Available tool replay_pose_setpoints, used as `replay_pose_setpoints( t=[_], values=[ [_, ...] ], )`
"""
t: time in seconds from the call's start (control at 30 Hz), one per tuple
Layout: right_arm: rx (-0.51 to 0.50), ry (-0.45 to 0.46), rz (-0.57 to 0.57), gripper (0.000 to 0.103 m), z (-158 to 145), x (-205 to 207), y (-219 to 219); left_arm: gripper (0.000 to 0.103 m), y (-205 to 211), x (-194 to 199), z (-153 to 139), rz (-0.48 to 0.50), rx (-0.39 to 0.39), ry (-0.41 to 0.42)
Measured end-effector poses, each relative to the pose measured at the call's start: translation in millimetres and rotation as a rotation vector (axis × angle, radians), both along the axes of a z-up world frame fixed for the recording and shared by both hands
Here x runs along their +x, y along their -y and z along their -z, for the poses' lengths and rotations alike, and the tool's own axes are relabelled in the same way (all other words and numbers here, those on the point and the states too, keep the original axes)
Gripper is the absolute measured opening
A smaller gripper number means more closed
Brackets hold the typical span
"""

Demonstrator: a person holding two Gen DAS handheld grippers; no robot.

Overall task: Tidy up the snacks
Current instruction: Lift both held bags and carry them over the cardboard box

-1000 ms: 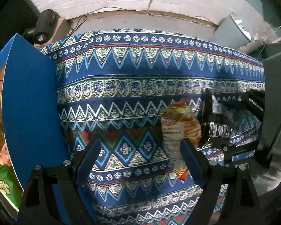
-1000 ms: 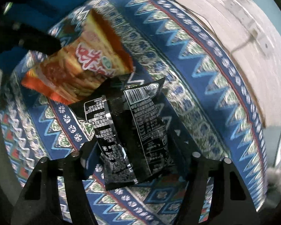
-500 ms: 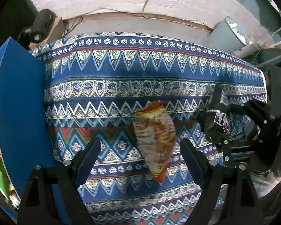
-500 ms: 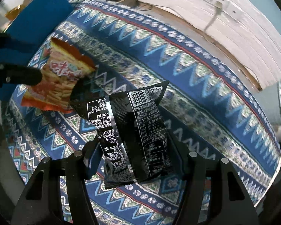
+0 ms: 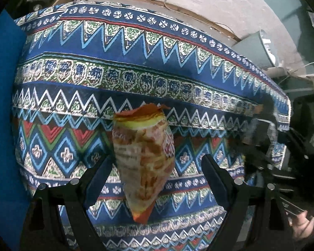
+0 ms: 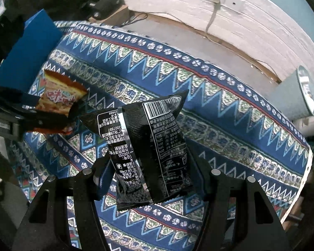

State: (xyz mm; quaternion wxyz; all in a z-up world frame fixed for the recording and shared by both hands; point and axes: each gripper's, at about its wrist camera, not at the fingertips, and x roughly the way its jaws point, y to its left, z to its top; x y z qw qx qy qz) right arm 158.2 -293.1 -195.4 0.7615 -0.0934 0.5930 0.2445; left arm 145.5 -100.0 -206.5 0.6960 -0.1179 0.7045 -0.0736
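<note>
An orange snack bag (image 5: 144,156) lies on the patterned cloth (image 5: 136,67), directly under my left gripper (image 5: 157,163). That gripper is open, with a finger on either side of the bag and a gap showing on the right side. The right wrist view shows the orange snack bag (image 6: 60,96) at the left with the left gripper (image 6: 52,117) above it. My right gripper (image 6: 150,167) is shut on a black snack bag (image 6: 148,146), held above the cloth (image 6: 219,108) with its printed back and barcode facing the camera. In the left wrist view the right gripper (image 5: 261,146) is a dark blur at the right.
A blue box (image 5: 1,104) stands along the cloth's left side, and the blue box (image 6: 29,48) also appears at the top left of the right wrist view. A grey bin (image 6: 299,98) stands off the far right corner by the white wall with sockets. A person's hand (image 5: 303,223) shows at the lower right.
My left gripper has come down and sideways, so the orange bag now sits centred between its fingers. The right gripper has rolled and carried the black bag away from the orange bag.
</note>
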Motion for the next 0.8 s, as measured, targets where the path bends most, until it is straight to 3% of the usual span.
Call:
replay_pose_setpoints(
  t=[0.13, 0.2, 0.27, 0.5, 0.8],
  values=[
    [0.008, -0.003, 0.025, 0.063, -1.9, -1.8, 5.6, 0.084, 9.5, 5.5, 4.6, 0.013, 0.045, 0.037],
    [0.016, -0.002, 0.028, 0.063, -3.4, -2.2, 7.7, 0.062, 16.6, 7.1, 6.9, 0.028, 0.064, 0.053],
    [0.022, 0.002, 0.032, 0.063, -5.6, -3.3, 10.0, 0.054, 20.6, 7.4, 8.3, 0.045, 0.080, 0.057],
    [0.040, 0.016, 0.067, 0.063, -18.1, -6.8, 13.6, 0.041, 35.8, 4.1, -0.7, 0.112, 0.114, 0.133],
    [0.076, 0.050, 0.107, 0.063, -46.2, -15.1, 9.2, 0.037, 46.0, -6.1, -33.9, 0.180, 0.160, 0.236]
  ],
)
